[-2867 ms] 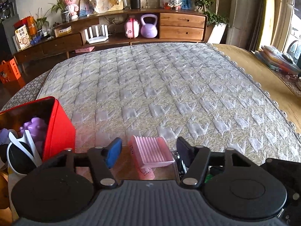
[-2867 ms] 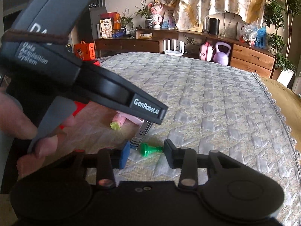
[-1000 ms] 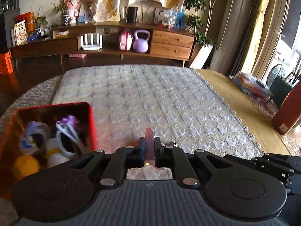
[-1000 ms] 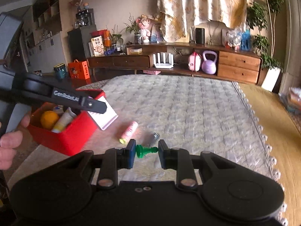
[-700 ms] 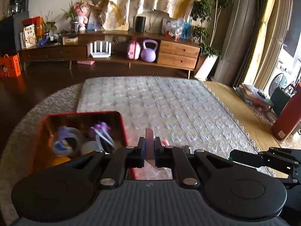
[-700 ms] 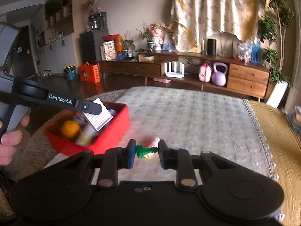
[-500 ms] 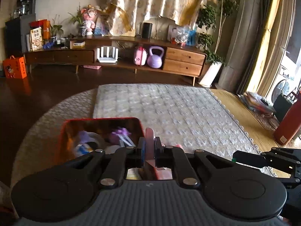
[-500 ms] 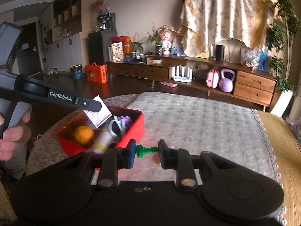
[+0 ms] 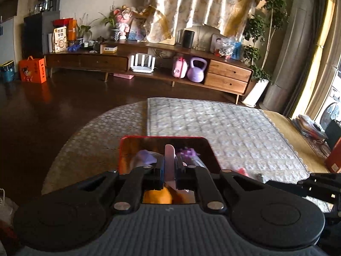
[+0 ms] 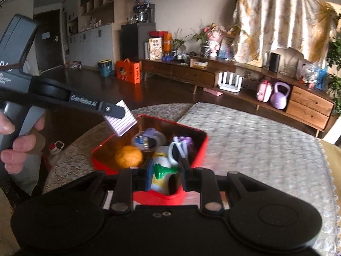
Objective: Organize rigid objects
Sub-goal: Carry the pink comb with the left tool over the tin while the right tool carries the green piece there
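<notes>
My left gripper (image 9: 169,168) is shut edge-on on a flat pink ribbed piece (image 9: 169,160), held above the red box (image 9: 162,138). From the right wrist view that left gripper (image 10: 116,111) carries the ribbed piece (image 10: 123,121) over the box's far left corner. My right gripper (image 10: 166,171) is shut on a small green peg (image 10: 163,170), just over the near side of the red box (image 10: 170,198). Inside lie an orange ball (image 10: 129,156), a white bottle (image 10: 162,160), a round tin (image 10: 147,140) and a purple toy (image 10: 184,140).
The box sits on a quilted grey mat (image 10: 255,145) over a round patterned cloth (image 9: 96,134). A pink item (image 9: 242,171) lies on the mat right of the box. A long wooden sideboard (image 9: 149,64) stands at the back. A hand (image 10: 12,145) grips the left handle.
Both grippers have swung left from the mat toward the red box, each keeping its object; the box now lies directly under and ahead of them.
</notes>
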Available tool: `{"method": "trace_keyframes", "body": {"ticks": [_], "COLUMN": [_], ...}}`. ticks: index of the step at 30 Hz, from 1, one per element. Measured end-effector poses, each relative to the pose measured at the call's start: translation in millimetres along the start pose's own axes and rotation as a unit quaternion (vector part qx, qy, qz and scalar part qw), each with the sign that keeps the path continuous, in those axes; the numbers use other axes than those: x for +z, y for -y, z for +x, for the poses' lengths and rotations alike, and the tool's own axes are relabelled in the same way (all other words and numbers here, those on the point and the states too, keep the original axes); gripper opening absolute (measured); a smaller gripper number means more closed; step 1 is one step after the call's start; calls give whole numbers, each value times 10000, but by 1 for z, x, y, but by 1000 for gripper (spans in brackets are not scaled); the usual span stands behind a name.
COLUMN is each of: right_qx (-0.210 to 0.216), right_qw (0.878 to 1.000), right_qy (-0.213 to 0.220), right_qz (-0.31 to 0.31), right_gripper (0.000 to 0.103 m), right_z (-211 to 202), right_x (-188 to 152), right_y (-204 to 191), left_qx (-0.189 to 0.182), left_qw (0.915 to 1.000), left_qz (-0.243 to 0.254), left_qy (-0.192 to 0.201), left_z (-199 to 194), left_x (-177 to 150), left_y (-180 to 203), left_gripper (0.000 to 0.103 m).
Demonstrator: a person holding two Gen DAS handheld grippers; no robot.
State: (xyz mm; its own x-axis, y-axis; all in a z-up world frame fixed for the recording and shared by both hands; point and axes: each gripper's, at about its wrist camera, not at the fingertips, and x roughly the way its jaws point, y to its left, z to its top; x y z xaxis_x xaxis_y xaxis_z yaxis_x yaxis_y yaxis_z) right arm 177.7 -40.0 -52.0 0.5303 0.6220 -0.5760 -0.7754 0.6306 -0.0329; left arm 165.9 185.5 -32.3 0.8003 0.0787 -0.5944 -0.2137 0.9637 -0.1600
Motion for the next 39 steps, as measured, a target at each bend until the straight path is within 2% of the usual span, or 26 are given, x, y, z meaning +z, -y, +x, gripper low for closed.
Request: {"method": "trace_keyframes", "body": {"ticks": [7,11,16,24,29,39], "right_qx": [124,167,163,152,159,141], "right_qw": [9995,9988,9982,9976,9972,9977], "right_qy": [-286,-445,-579,-674,-723,-656], "right_qz": [-72,-117,-85,-106,-119,22], "right_gripper": [24,24,24,24,25,33], "right_z": [37,56,71,80,80,69], "right_x": [3,3,2,0,-3,-2], "right_y": [-20,-28,-31,-34,-35,-31], "left_qx": [160,185,207,280,342,518], "left_qw": [9998,9997,9993,9983,9982,9973], "left_qz": [-102,-99,-19,184,170,190], "left_qy": [-108,-111,-296,-484,-467,-492], "left_z": [23,35,54,65,63,56], "left_x": [2,5,3,-10,-13,-16], "left_y": [-28,-36,-41,-37,-37,-33], "left_gripper": [9,9,9,9,9,9]}}
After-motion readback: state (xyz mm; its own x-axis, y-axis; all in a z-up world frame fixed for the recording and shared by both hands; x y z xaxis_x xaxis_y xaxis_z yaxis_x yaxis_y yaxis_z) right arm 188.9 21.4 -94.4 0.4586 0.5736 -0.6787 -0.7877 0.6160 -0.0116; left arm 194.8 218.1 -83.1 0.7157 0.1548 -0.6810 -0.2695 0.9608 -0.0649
